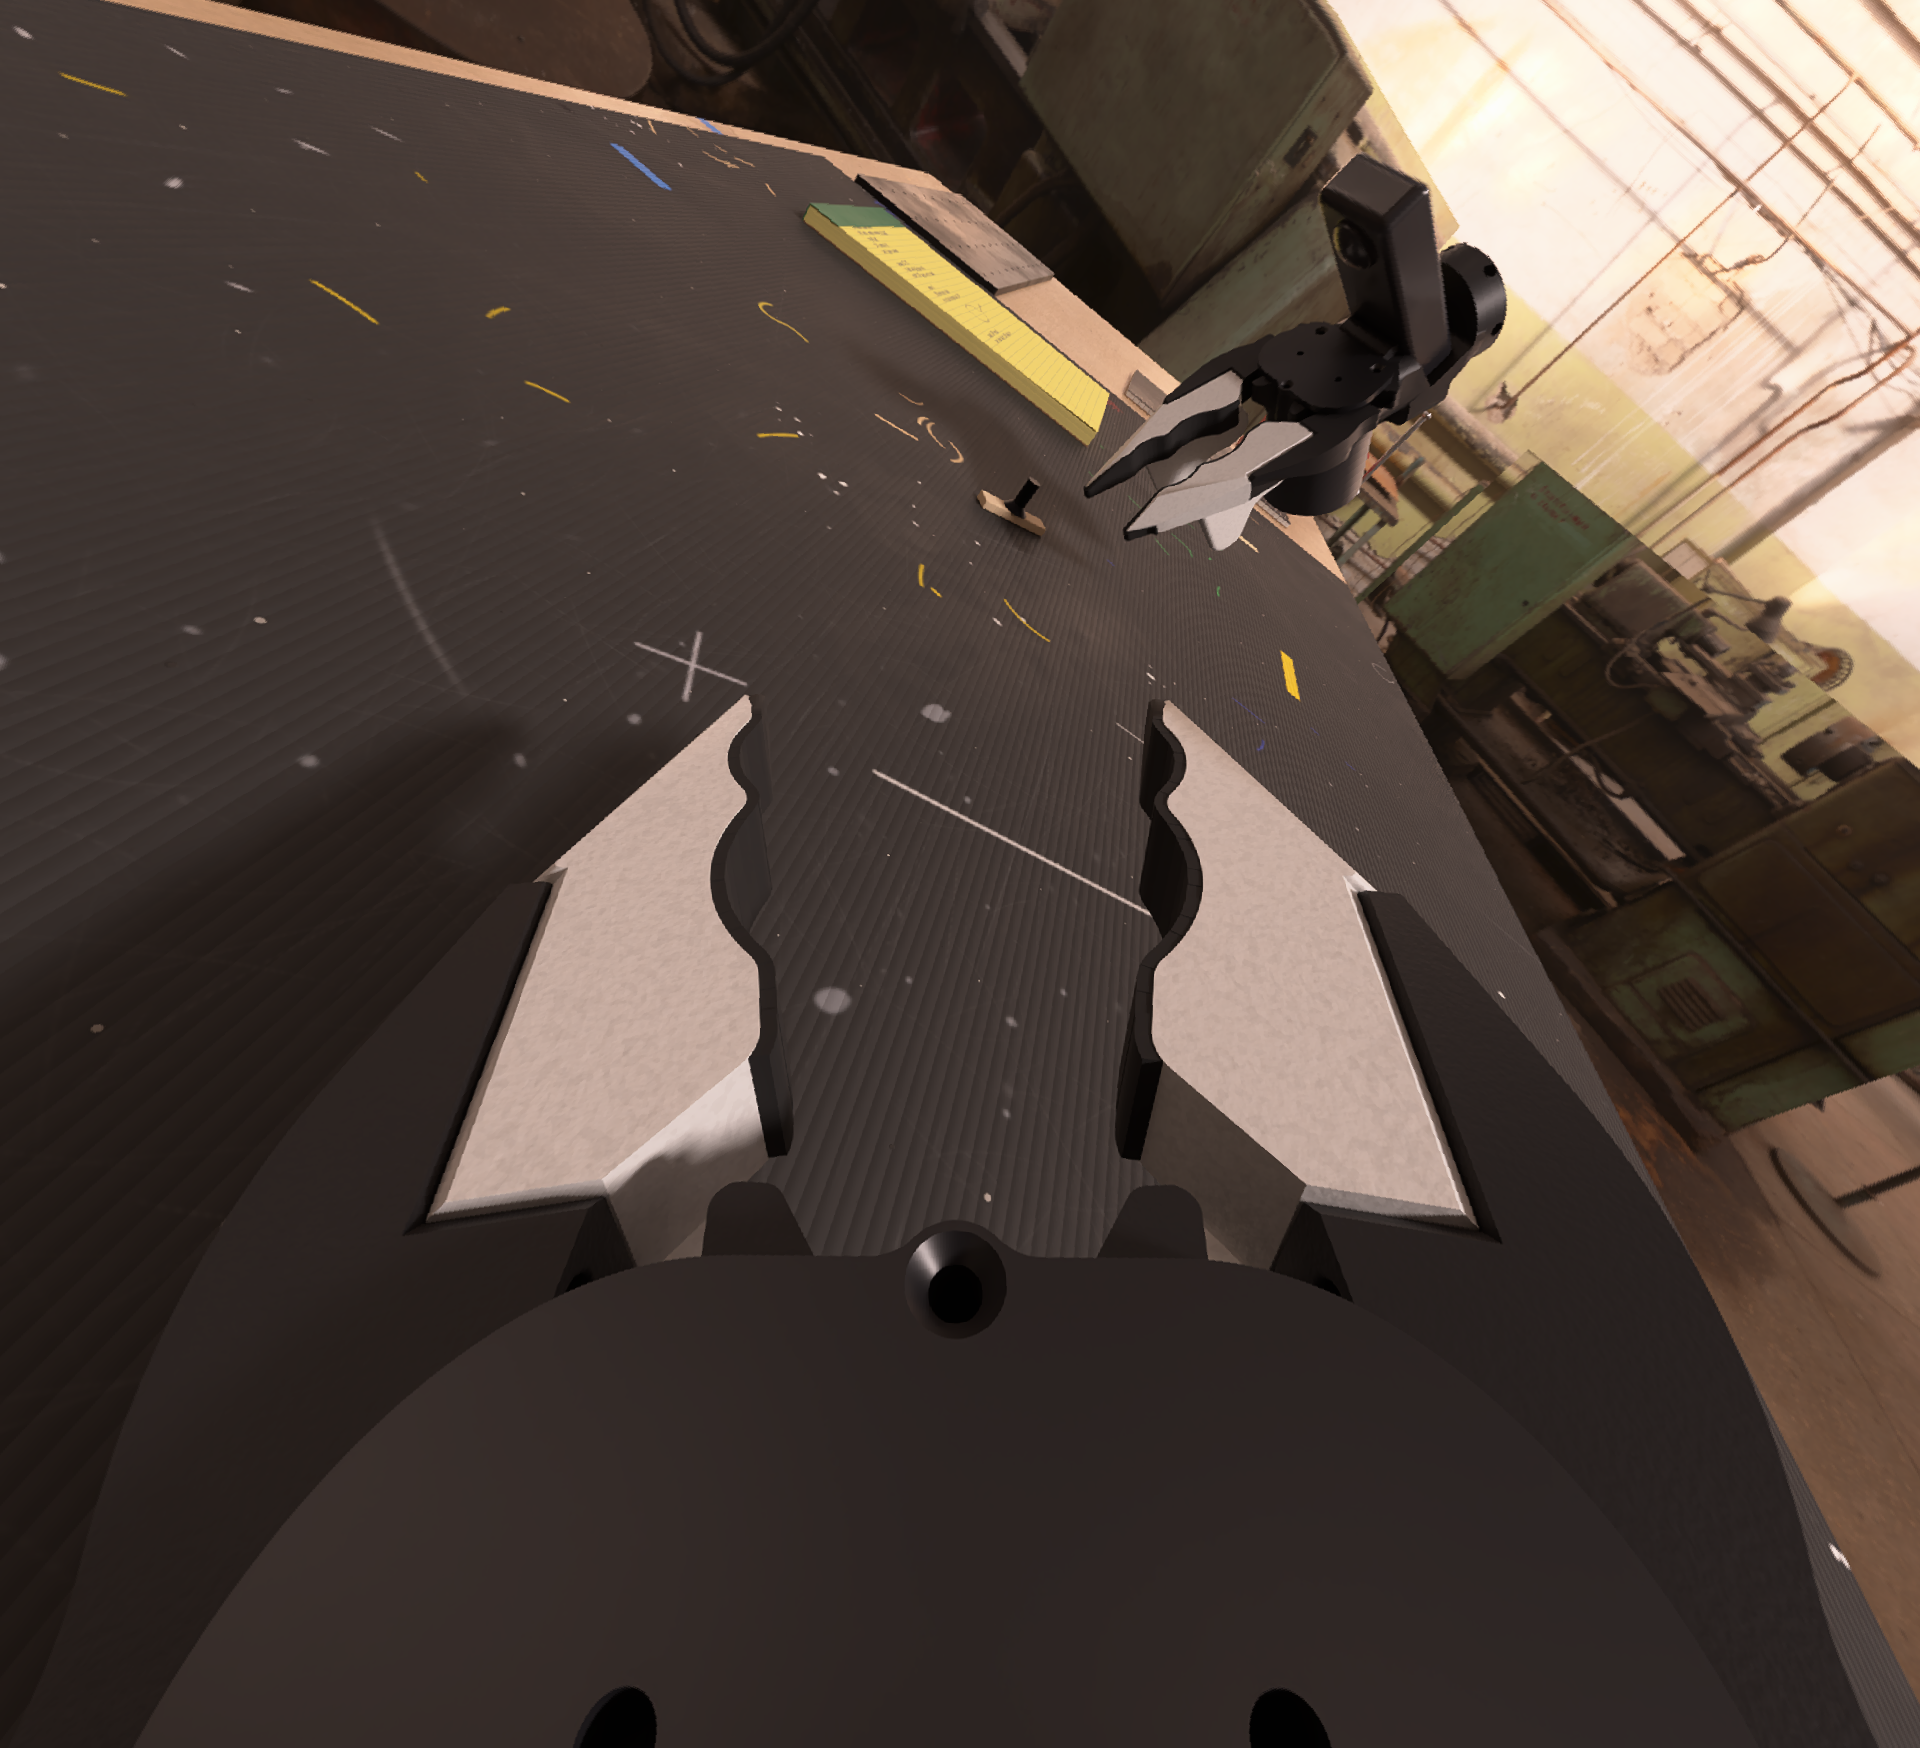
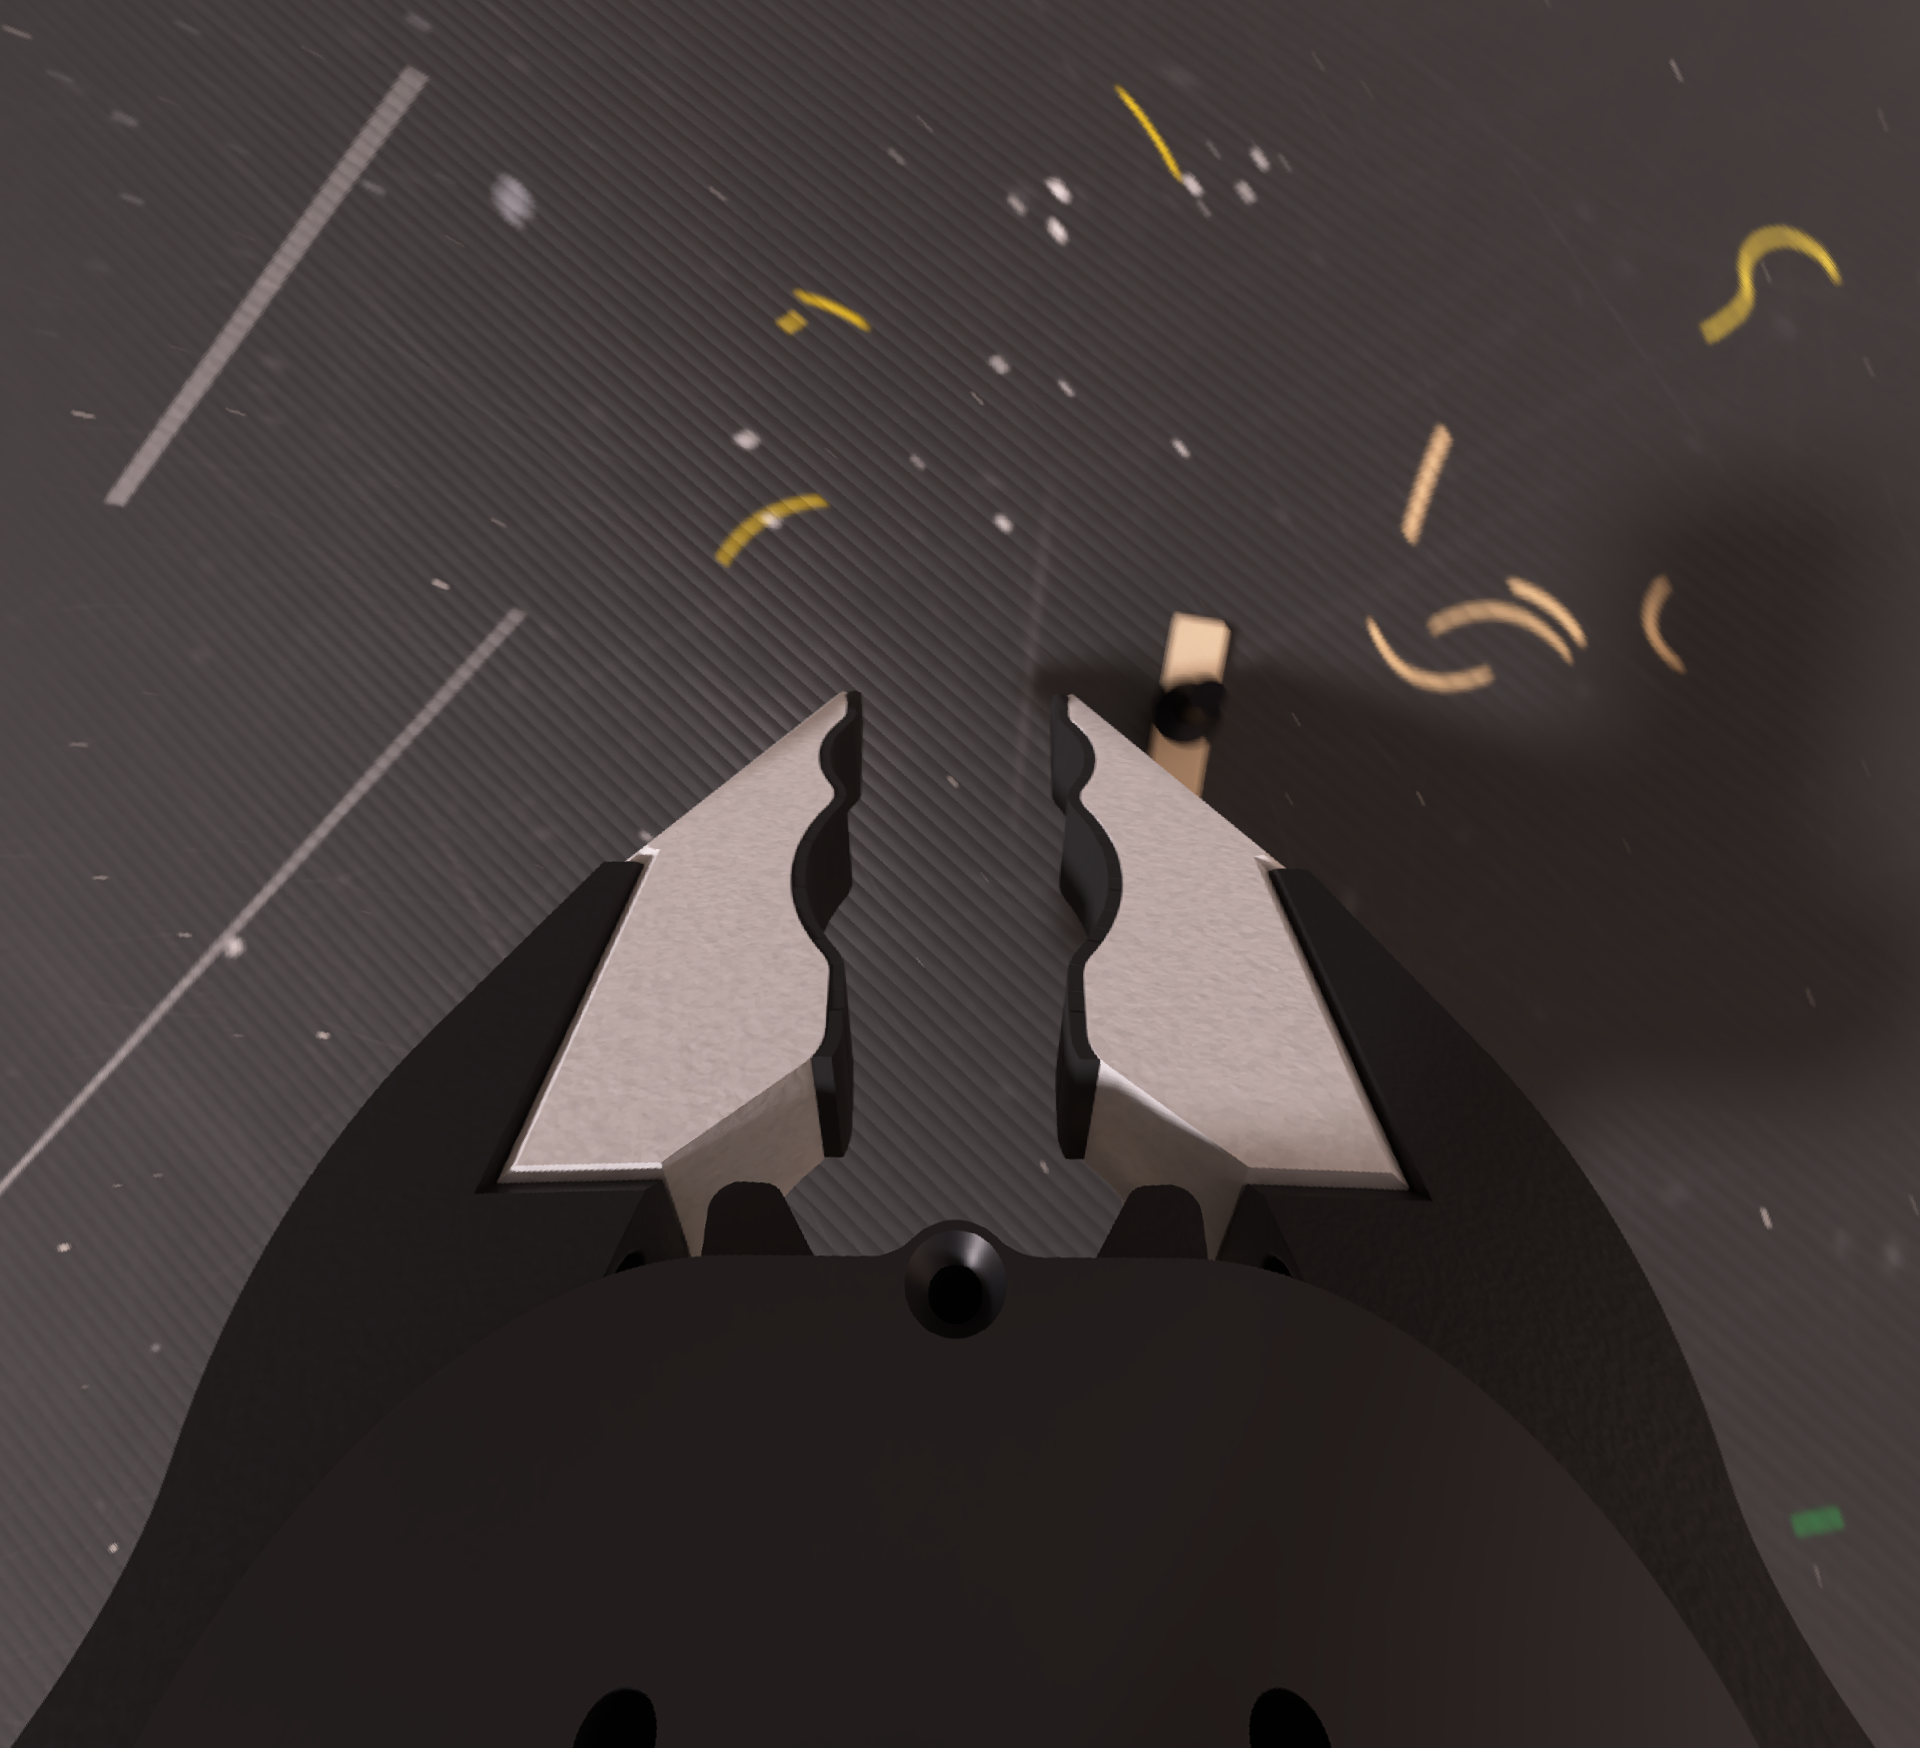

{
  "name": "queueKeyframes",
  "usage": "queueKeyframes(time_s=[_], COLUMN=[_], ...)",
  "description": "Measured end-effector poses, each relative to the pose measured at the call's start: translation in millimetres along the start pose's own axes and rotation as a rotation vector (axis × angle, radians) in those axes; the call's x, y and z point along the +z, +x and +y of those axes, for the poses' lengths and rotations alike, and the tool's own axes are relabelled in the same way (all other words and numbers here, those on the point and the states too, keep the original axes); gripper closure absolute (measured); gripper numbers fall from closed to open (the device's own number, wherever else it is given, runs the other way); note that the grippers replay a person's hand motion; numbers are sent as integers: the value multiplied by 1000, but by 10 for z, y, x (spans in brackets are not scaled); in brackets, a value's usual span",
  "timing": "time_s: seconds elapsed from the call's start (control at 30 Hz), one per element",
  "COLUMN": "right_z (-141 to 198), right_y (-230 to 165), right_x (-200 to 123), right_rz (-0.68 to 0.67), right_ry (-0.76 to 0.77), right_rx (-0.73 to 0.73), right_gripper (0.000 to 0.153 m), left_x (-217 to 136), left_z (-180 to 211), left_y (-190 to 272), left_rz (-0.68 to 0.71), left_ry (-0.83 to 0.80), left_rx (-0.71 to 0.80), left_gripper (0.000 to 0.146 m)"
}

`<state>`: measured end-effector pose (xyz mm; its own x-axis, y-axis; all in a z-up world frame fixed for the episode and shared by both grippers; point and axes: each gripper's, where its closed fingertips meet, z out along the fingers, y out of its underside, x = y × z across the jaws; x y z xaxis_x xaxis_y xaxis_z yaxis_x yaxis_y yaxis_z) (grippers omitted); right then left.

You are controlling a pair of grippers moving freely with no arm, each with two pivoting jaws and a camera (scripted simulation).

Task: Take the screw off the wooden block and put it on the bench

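Observation:
A small flat wooden block lies on the dark bench mat with a black screw standing upright in it. In the right wrist view the block and the screw head sit just right of my right fingertip. My right gripper is open and empty, hovering above the mat; it also shows in the left wrist view, just right of the block. My left gripper is open and empty, well short of the block.
A yellow notepad and a grey plate lie near the bench's far edge. Yellow and tan shavings are scattered on the mat. The bench edge runs along the right, with workshop machines beyond.

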<state>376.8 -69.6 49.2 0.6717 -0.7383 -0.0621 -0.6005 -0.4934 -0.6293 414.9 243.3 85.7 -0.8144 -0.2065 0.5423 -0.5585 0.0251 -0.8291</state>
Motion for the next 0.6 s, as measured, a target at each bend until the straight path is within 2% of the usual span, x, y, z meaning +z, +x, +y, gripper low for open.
queueKeyframes(time_s=[0.07, 0.17, 0.6], right_z=[147, 254, 277], right_y=[115, 179, 419], right_x=[-4, 20, 63], right_rz=[41, 65, 180], right_ry=[-42, -78, -85], right_rx=[34, 38, 68], right_gripper=[110, 110, 118], left_x=[0, 0, 1], left_z=[0, 0, 2], left_y=[-1, -1, 1], left_rz=[0, 0, 1], left_ry=[0, 0, -2], left_rx=[-1, -2, -1], left_gripper=[74, 74, 74])
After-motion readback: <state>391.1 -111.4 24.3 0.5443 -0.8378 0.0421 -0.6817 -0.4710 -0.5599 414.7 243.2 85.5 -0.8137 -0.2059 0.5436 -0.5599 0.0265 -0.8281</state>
